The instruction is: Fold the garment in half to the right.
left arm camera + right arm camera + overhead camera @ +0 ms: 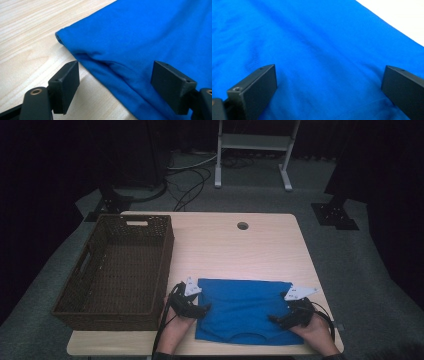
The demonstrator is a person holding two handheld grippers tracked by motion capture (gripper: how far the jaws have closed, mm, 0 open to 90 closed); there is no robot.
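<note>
Blue shirt [242, 310] flat at the table's [225, 245] near edge, long side running left to right. Left tool [202, 309] at its left edge, right tool [275, 319] on its right part. Both wide apart, gripping nothing yet.

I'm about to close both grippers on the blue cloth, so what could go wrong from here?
1. The left gripper straddles the edge of the blue cloth, one jaw over bare table; it may catch only a thin fold, or a single layer, and slip.
2. The right gripper stands open over flat fabric, so it might pinch too little.
3. The wicker basket sits close on the left; a lifted cloth could snag its rim.
</note>
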